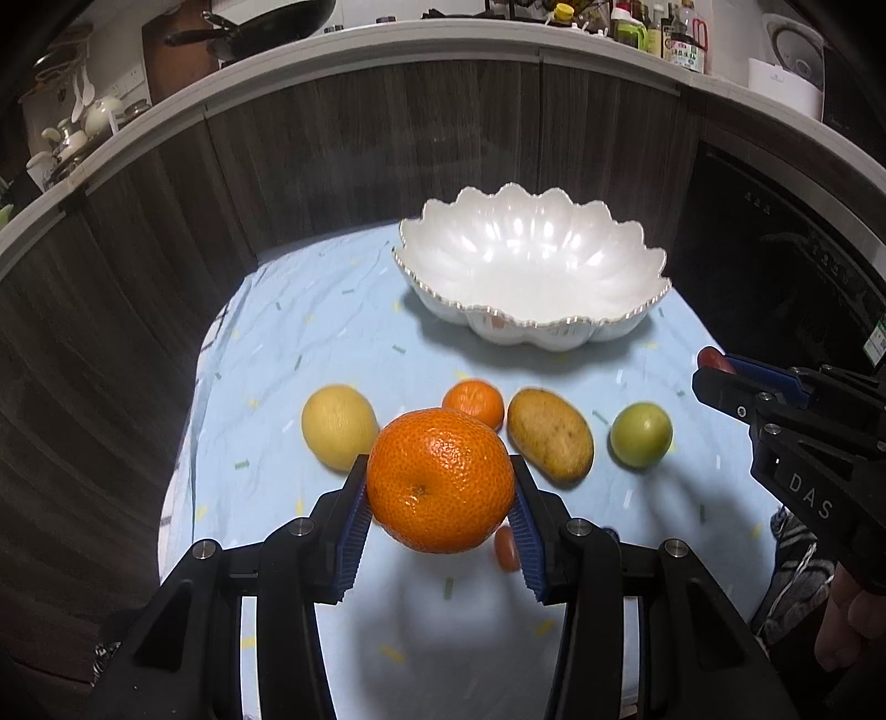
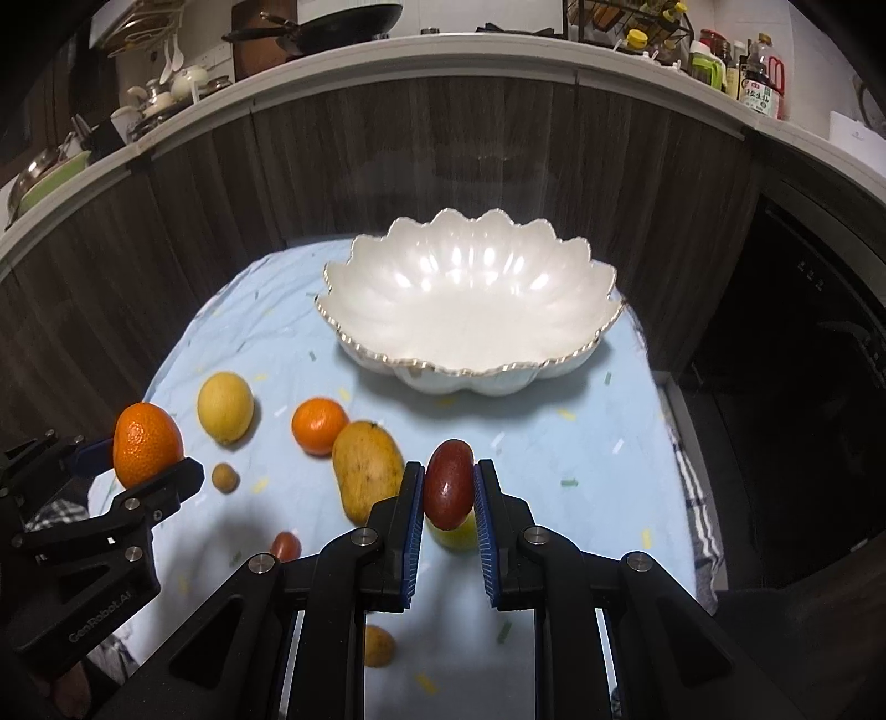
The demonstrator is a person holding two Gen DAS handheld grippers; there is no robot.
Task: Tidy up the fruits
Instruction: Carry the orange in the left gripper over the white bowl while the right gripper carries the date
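Your surface [image 1: 310, 343] is covered by a pale blue cloth [image 2: 609, 421] flecked with small green, yellow and white dashes, rumpled toward its left edge. Behind it runs a curved wall of dark wood-grain panels [image 1: 387, 138], topped by a pale counter ledge [image 2: 443, 55] crowded with a black frying pan [image 2: 332, 27], bottles [image 2: 758, 83] and crockery [image 1: 83, 127]. A dark appliance front [image 2: 803, 332] stands to the right.

On the cloth, the white scalloped bowl [image 1: 626, 271] sits at the far side with nothing in it. Nearer you lie a lemon [image 1: 338, 426], a small mandarin [image 1: 473, 401], a mango [image 1: 551, 435] and a green fruit [image 1: 641, 435], in a loose row.

Your left gripper [image 1: 440, 498] has its jaws closed on a large orange [image 1: 437, 479], lifted clear of the cloth. Your right gripper [image 2: 448, 493] pinches a dark red fruit [image 2: 448, 482] between its jaws, also off the cloth.
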